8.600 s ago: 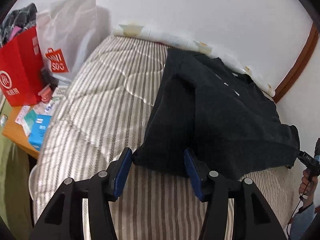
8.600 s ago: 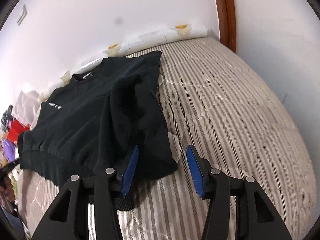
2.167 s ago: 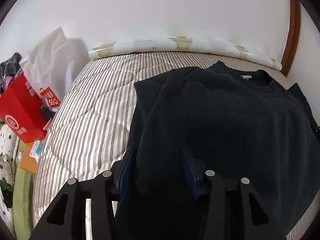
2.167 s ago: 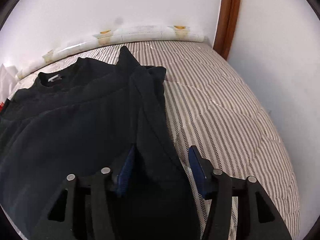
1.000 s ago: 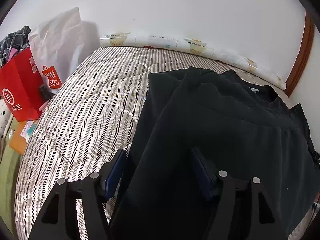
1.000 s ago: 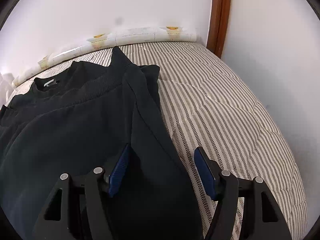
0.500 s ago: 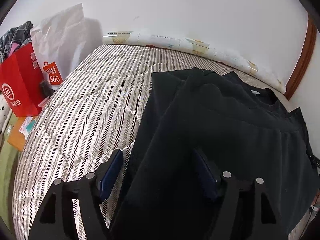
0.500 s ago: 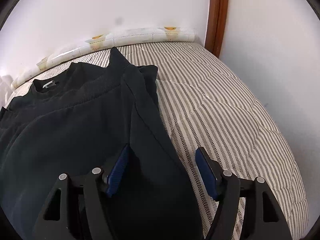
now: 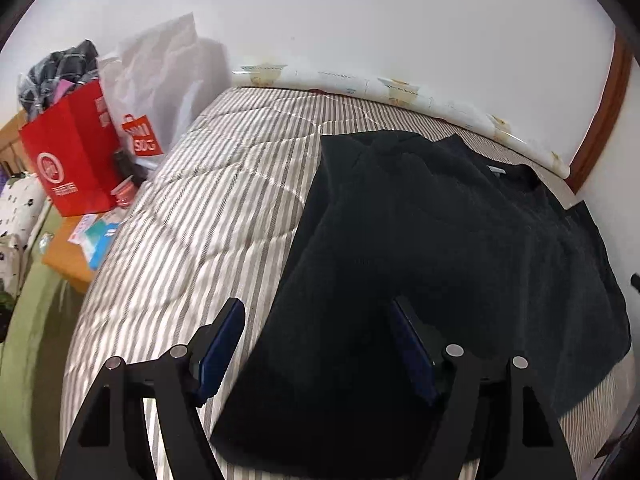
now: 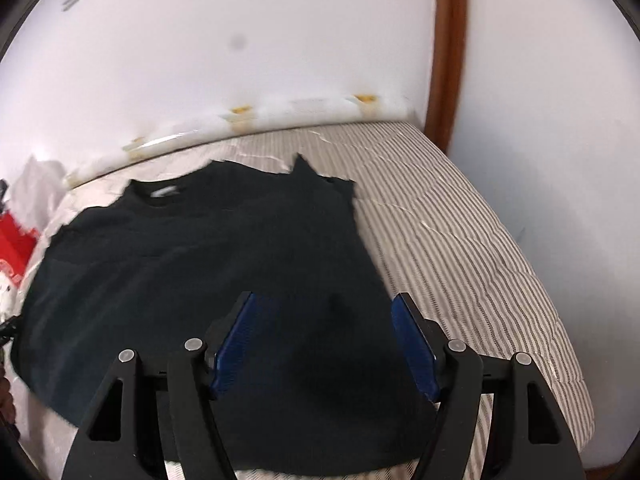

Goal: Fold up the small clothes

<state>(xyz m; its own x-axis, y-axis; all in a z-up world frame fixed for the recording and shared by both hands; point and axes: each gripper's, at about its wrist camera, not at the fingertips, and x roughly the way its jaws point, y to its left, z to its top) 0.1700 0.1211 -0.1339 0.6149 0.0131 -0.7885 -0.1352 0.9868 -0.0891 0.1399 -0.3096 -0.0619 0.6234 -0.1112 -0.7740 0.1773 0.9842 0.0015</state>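
A black sweatshirt (image 9: 460, 248) lies folded on the striped bed, its lower half laid up over the body and its collar toward the wall. It also shows in the right wrist view (image 10: 208, 264). My left gripper (image 9: 316, 344) is open and empty above the garment's near left edge. My right gripper (image 10: 326, 340) is open and empty above the garment's near right part. Neither holds cloth.
The striped quilt (image 9: 208, 216) covers the bed, also seen at right (image 10: 472, 248). A red paper bag (image 9: 68, 160) and a white shopping bag (image 9: 160, 84) stand by the bed's left side. A white wall and a brown door frame (image 10: 446, 52) bound the far side.
Both grippers have opened wider, let go of the hem and pulled back and up from the sweatshirt. The folded garment now rests flat on the bed.
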